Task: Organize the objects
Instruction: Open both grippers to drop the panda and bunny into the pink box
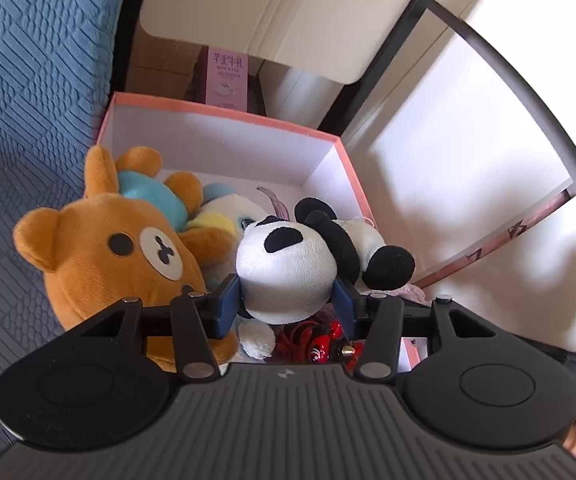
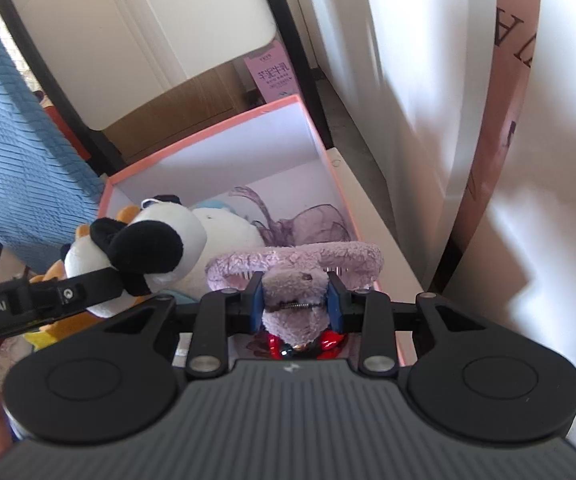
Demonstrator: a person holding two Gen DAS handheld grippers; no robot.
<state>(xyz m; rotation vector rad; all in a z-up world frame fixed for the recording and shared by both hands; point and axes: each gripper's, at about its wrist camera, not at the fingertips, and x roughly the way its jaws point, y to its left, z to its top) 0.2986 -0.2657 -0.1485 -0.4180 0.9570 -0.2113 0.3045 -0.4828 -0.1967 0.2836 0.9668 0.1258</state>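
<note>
Over the pink box (image 1: 224,108), the left gripper (image 1: 286,308) squeezed a soft, light panda toy (image 1: 288,264) by its head; the right gripper (image 2: 295,298) clamped a fuzzy purple hair clip (image 2: 296,264), stiffer at its spring.

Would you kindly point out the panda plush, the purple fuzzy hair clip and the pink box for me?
panda plush (image 1: 284,264): left wrist view, on its white head.
purple fuzzy hair clip (image 2: 294,284): right wrist view, on its fuzzy body.
pink box (image 1: 224,110): left wrist view, on its far rim.
</note>
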